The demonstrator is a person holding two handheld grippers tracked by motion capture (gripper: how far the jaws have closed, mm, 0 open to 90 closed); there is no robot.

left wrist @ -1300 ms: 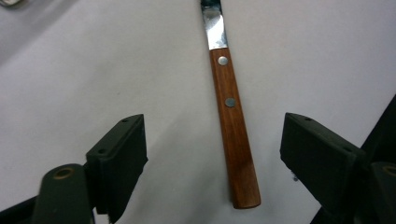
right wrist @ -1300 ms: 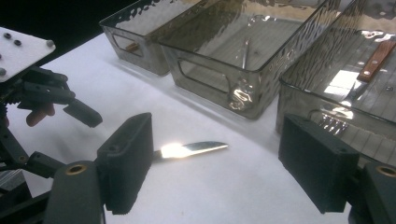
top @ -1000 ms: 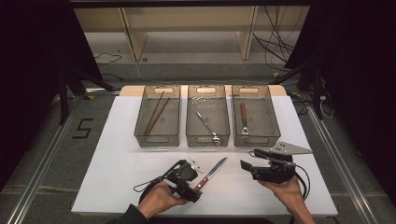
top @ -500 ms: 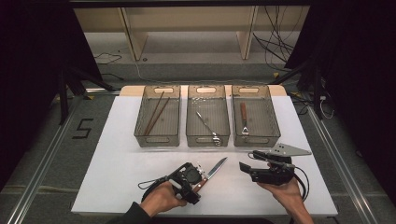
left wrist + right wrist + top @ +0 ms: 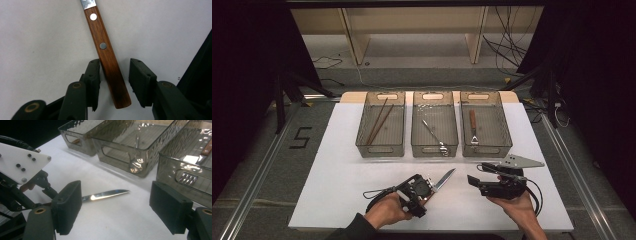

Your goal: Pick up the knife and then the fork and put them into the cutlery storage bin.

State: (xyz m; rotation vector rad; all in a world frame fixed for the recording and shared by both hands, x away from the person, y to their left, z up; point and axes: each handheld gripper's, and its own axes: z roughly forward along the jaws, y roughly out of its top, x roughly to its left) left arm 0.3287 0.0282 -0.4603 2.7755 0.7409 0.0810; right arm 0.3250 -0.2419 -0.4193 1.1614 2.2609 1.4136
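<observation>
The knife (image 5: 442, 180) is laid on the white table (image 5: 337, 190) near its front edge, blade pointed toward the middle bin (image 5: 435, 145) and wooden handle (image 5: 110, 65) lying lengthwise between the left gripper's (image 5: 113, 80) jaws. These jaws have just been closing (one pad appears to touch the handle, the other stands off). The right gripper (image 5: 120, 212), spread wide and empty, is held farther off, beside the blade.
</observation>
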